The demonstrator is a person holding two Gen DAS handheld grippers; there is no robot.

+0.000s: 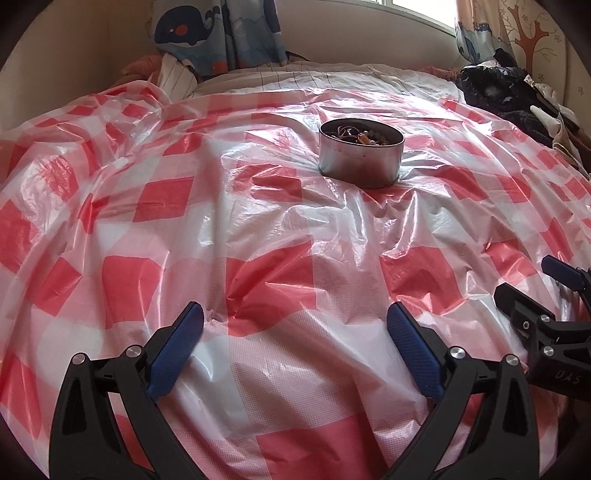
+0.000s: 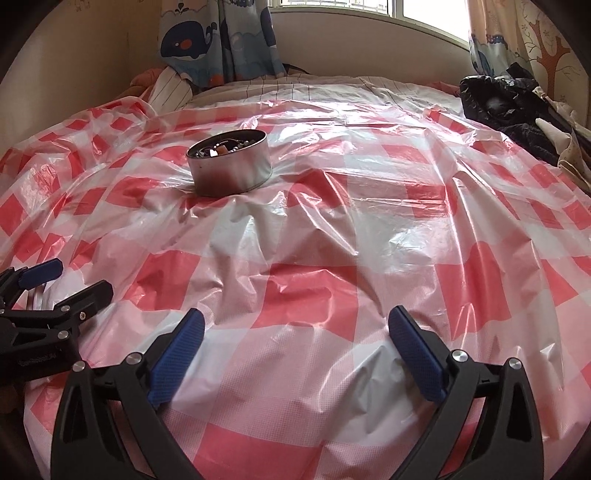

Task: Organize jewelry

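A round silver tin point(image 1: 360, 153) holding a tangle of jewelry stands on the red-and-white checked plastic sheet point(image 1: 258, 229) that covers the bed. In the right wrist view the tin point(image 2: 231, 164) lies to the upper left. My left gripper point(image 1: 295, 319) hovers low over the sheet, well short of the tin, open, with nothing between its blue pads. My right gripper point(image 2: 297, 323) is open wide too, nothing between its fingers. Each gripper shows at the edge of the other's view: the right gripper point(image 1: 532, 291) at the right edge, the left gripper point(image 2: 79, 277) at the left.
A whale-print curtain point(image 1: 218, 33) hangs at the back left under a window point(image 2: 406, 11). A heap of dark clothing point(image 1: 513, 99) lies at the bed's far right corner. A striped sheet point(image 1: 295, 75) shows beyond the plastic. Walls close in on the left and the back.
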